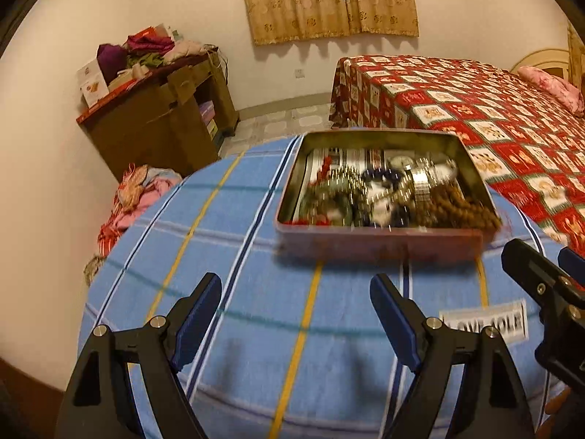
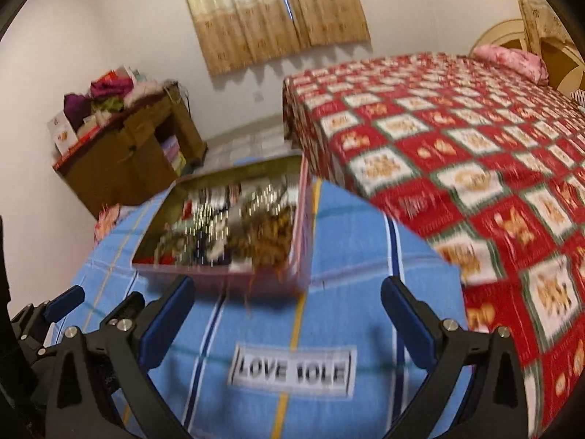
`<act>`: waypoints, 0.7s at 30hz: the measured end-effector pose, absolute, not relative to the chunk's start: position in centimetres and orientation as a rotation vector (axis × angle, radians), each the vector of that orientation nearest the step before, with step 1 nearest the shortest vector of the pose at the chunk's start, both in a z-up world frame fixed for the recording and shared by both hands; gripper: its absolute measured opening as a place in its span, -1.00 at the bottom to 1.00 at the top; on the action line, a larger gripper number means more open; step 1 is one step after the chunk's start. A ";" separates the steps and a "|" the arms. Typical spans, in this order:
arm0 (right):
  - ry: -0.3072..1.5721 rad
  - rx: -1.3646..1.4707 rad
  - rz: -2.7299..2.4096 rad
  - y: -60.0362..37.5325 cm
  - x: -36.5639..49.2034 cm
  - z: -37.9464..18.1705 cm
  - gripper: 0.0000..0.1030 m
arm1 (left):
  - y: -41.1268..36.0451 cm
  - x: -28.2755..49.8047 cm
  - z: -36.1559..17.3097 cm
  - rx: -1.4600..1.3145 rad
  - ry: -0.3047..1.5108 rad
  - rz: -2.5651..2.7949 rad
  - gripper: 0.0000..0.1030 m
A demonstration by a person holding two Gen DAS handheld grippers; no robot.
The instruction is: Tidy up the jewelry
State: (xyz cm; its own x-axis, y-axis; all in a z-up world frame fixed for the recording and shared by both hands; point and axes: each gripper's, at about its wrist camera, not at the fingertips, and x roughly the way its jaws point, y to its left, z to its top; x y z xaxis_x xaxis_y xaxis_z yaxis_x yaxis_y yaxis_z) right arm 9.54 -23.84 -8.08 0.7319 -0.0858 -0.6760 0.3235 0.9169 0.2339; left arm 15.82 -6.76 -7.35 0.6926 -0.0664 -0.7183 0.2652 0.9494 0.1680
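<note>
Two beds flank the tin (image 1: 380,245): blue-checked beneath, red-patterned (image 1: 493,117) just beside.

We list one round table under a blue checked cloth (image 1: 256,329); at twelve o'clock on it, an open rectangular pink tin (image 1: 380,243) holding jewelry.

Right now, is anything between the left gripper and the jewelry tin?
Nothing visible. The left gripper is open and empty, and only bare blue striped cloth lies between it and the tin.
</note>
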 end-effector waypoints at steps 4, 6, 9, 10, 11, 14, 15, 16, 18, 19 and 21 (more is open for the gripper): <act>0.778 0.350 -0.249 -23.4 7.5 -8.1 1.00 | -5.6 13.5 -7.4 0.259 0.803 -0.172 0.62; 0.792 0.340 -0.255 -23.1 6.4 -7.8 1.00 | -4.9 12.2 -7.2 0.248 0.808 -0.164 0.62; 0.790 0.323 -0.261 -22.4 4.7 -6.9 1.00 | -4.1 10.2 -6.7 0.249 0.790 -0.145 0.62; 0.775 0.314 -0.260 -22.1 4.1 -6.4 1.00 | -3.8 9.4 -6.3 0.248 0.779 -0.137 0.62; 0.752 0.300 -0.259 -21.8 3.4 -5.6 1.00 | -3.6 9.0 -6.1 0.245 0.772 -0.135 0.62; 0.684 0.248 -0.265 -20.8 2.0 -3.4 1.00 | -2.5 7.3 -4.7 0.218 0.746 -0.138 0.62; 0.656 0.234 -0.267 -20.4 1.4 -2.6 1.00 | -2.2 6.9 -4.1 0.207 0.738 -0.135 0.62; 0.632 0.223 -0.267 -20.1 1.0 -1.8 1.00 | -2.1 6.8 -3.7 0.200 0.729 -0.132 0.62; 0.568 0.201 -0.269 -19.5 -0.1 -0.2 1.00 | -1.6 5.9 -2.2 0.188 0.692 -0.115 0.62; 0.534 0.190 -0.270 -19.2 -0.7 0.5 1.00 | -1.5 5.5 -1.5 0.187 0.669 -0.112 0.62; 0.471 0.172 -0.276 -18.6 -1.5 2.0 1.00 | -1.3 4.8 -0.1 0.179 0.622 -0.111 0.62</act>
